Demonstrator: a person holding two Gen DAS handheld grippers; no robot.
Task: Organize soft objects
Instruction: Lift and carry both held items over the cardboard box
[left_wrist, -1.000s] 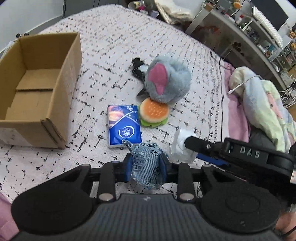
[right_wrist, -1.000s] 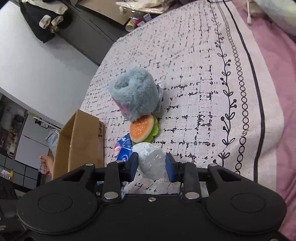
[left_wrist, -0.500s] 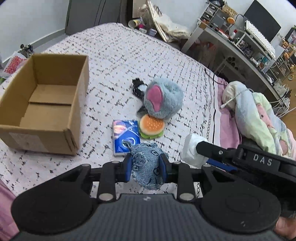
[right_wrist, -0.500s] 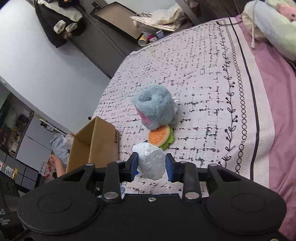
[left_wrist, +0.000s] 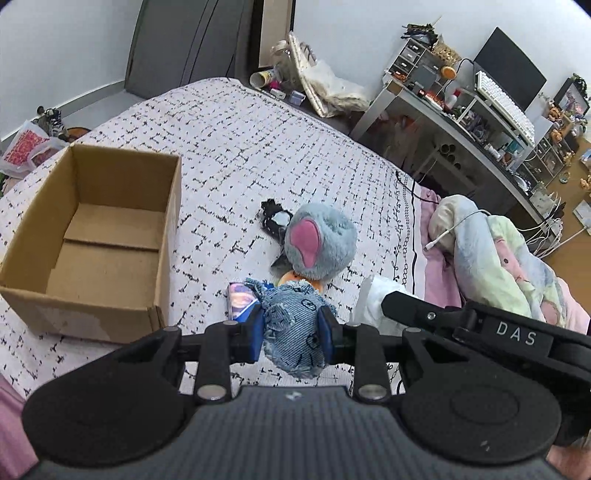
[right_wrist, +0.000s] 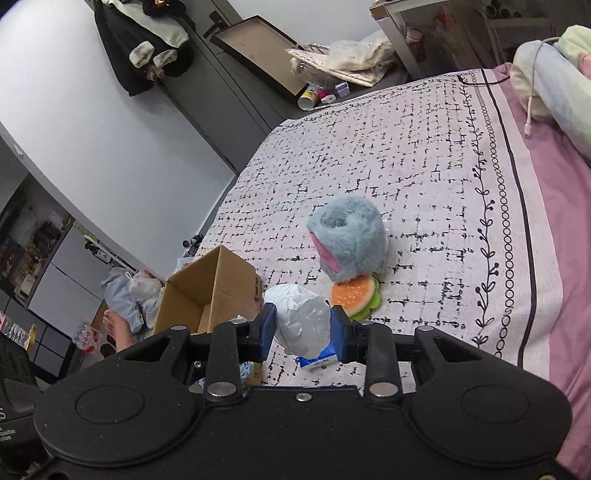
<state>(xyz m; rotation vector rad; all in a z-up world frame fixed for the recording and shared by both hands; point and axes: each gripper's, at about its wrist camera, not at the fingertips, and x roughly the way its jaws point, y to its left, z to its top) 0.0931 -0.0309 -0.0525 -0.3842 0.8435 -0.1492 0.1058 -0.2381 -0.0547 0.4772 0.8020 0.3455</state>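
Left tongs (left_wrist: 291, 334) clamped on denim pouch (left_wrist: 293, 332), right tongs (right_wrist: 302, 330) on plastic-wrapped bundle (right_wrist: 301, 323), both above bed (left_wrist: 240, 155). Cardboard box (left_wrist: 88, 236) unfilled; grey plush (left_wrist: 319, 242), burger toy (right_wrist: 354, 297), tissue pack (left_wrist: 240, 301) remaining.

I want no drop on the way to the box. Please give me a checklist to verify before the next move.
1. Left gripper shut on the denim pouch: ok.
2. Right gripper shut on the plastic bag: ok.
3. Cardboard box open on top: ok.
4. Room inside the box: ok, nothing seen in it.
5. Both items lifted off the bed: ok.
6. Grip firm enough: cannot tell.
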